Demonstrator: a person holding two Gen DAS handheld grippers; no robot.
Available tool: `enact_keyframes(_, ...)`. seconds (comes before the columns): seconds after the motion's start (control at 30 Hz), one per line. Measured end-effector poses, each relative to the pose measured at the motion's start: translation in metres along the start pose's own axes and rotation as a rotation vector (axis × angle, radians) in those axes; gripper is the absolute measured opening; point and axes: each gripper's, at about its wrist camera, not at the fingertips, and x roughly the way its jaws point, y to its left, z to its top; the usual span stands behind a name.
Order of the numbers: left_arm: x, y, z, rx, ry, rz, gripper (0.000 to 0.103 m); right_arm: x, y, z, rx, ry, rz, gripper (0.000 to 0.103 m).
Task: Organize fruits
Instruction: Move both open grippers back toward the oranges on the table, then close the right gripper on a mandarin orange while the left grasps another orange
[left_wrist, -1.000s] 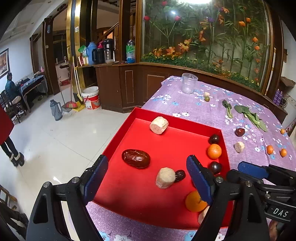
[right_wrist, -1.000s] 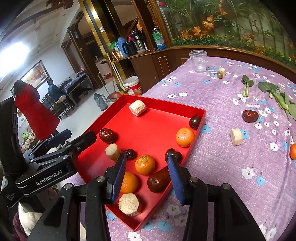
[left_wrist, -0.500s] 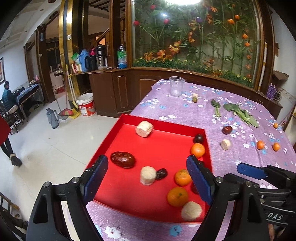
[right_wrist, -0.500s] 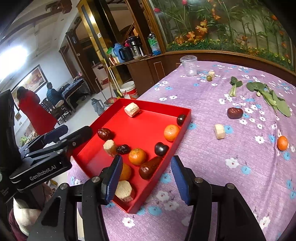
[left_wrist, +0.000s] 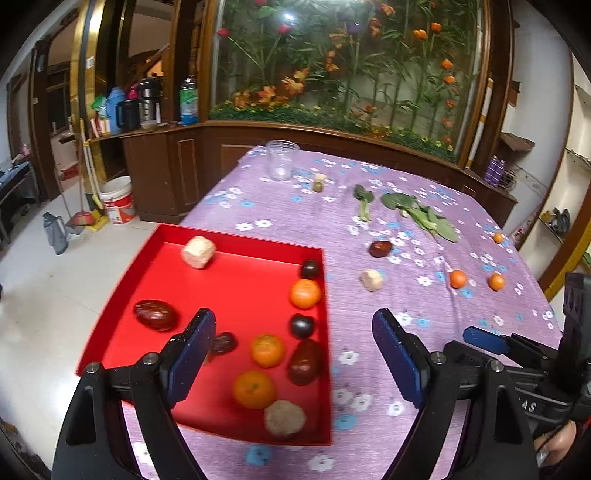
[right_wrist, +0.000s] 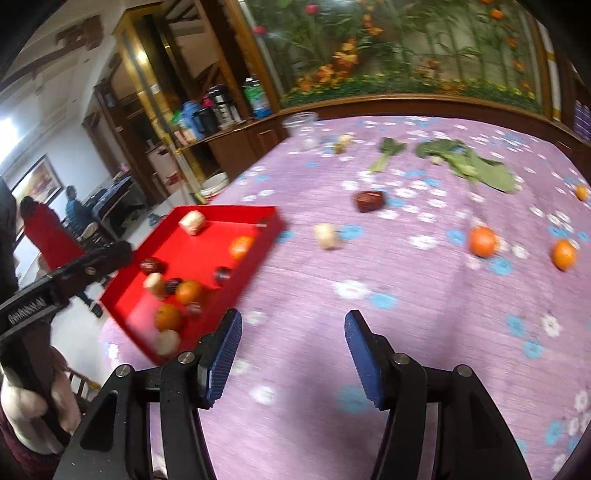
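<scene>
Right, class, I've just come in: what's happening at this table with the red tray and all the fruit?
A person is sorting fruit into a red tray with a handheld tool in each hand. Both are empty now. The right tool has just been opening, with nothing between its jaws, and hangs over bare purple tablecloth. The left tool is open, over the tray's near right edge. Several oranges, dark fruits and pale chunks lie in the tray. Still out on the cloth: a dark fruit, a pale chunk, oranges and leafy greens.

The right hand-held gripper (left_wrist: 484, 339) perhaps reads "AS".
</scene>
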Motion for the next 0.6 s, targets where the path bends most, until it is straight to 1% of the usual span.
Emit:
enact_keyframes(0.2, 0.016, -0.028, 0.007, 0.025, 0.033, -0.064, 0.086, -0.025, -0.065, -0.006, 0.096, -0.014, -0.103, 0.063)
enact_keyframes(0.33, 0.03, -0.052, 0.013, 0.05, 0.059, -0.115, 0.086, -0.042, -0.098, -0.004, 0.138, -0.038, -0.162, 0.063)
enact_keyframes(0.5, 0.049, -0.095, 0.024, 0.126, 0.076, -0.188, 0.086, -0.053, -0.133, 0.006, 0.161, -0.058, -0.237, 0.062)
enact_keyframes(0.6, 0.061, -0.125, 0.029, 0.193, 0.062, -0.217, 0.086, -0.055, -0.152, 0.016, 0.176, -0.066, -0.275, 0.062)
